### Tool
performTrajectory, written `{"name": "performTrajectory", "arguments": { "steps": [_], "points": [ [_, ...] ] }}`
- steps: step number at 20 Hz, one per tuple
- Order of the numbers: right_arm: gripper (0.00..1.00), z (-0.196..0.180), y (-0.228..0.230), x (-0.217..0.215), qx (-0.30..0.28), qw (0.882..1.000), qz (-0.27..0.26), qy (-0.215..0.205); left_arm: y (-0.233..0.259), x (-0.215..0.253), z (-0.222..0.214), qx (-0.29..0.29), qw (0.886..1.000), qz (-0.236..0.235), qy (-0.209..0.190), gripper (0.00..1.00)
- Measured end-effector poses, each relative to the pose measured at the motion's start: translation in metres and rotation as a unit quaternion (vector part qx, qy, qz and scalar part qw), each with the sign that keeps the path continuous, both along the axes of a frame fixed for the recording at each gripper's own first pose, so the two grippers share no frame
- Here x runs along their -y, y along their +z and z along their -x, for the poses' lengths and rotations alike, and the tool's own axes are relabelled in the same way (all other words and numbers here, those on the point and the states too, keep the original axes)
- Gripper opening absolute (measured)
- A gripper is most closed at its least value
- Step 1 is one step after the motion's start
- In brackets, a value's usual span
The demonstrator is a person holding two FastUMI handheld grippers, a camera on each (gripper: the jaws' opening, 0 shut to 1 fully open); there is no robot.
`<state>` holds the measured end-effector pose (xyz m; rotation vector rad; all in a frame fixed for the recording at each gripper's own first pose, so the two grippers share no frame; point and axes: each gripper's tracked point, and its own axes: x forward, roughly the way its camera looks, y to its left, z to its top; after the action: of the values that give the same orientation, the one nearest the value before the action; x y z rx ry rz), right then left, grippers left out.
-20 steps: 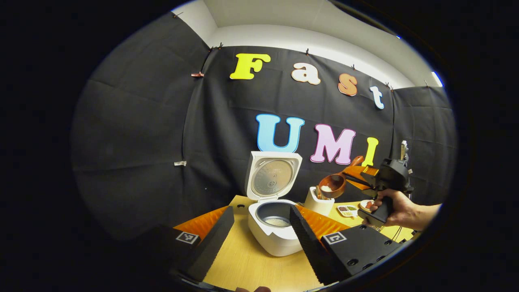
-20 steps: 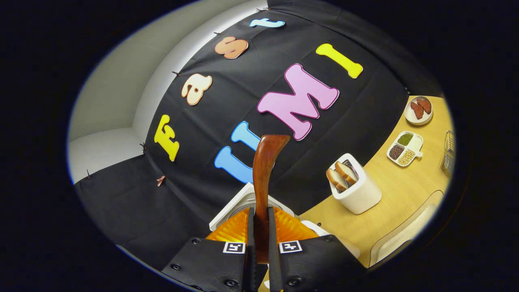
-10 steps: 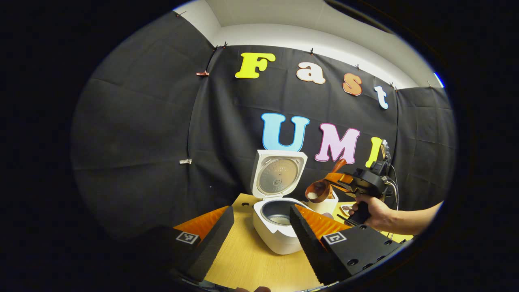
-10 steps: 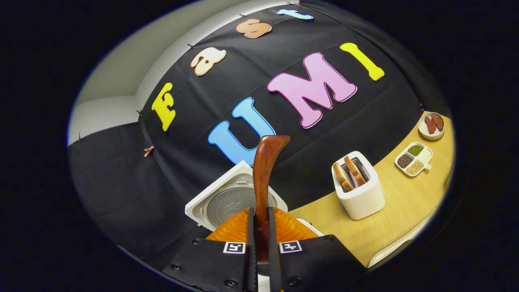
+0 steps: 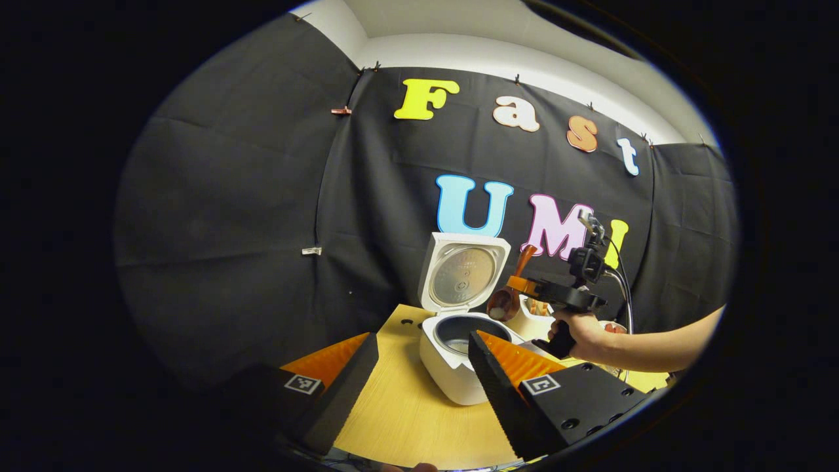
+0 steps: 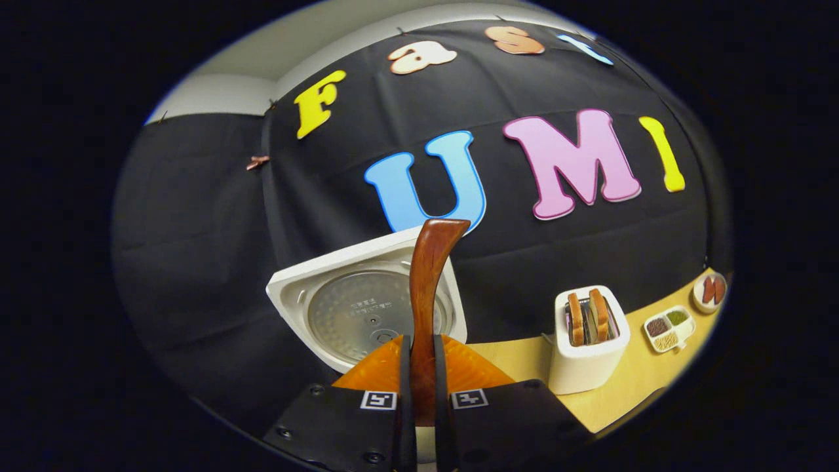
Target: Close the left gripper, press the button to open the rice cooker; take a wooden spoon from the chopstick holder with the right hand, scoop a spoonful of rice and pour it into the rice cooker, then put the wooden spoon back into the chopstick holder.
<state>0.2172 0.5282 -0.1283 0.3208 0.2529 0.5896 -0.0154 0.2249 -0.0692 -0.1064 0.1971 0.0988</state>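
Swung leftward, right claw (image 6: 419, 380) clamped on wooden spoon (image 6: 427, 308), bowl now over open rice cooker (image 5: 459, 357); left claw (image 5: 419, 373) agape, empty; next, tipping rice in.

Rice cooker (image 5: 452, 367) pot mouth open from above; raised lid (image 5: 464, 274) walls off its 12 o'clock side in the left gripper view. Right gripper (image 5: 524, 288) with the wooden spoon (image 5: 508, 298) crowds the pot's 2 o'clock rim. Table (image 5: 406, 419) bare at 6–7 o'clock between the left gripper (image 5: 419, 387) fingers. In the right gripper view, toaster (image 6: 588, 357) stands at 3 o'clock of the lid, bare table gap between them.
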Motion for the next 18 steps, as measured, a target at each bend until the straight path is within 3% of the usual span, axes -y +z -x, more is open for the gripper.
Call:
{"name": "performTrajectory", "arguments": {
  "steps": [7,18],
  "points": [
    [0.16,0.010,0.006,-0.037,0.116,0.983,0.129,0.063,0.003,-0.009,0.005,0.002,1.000,0.005,0.017,0.95],
    [0.15,0.041,0.026,-0.059,0.266,0.923,0.237,0.145,0.004,-0.008,0.008,0.006,1.000,0.012,0.023,0.95]
  ]
}}
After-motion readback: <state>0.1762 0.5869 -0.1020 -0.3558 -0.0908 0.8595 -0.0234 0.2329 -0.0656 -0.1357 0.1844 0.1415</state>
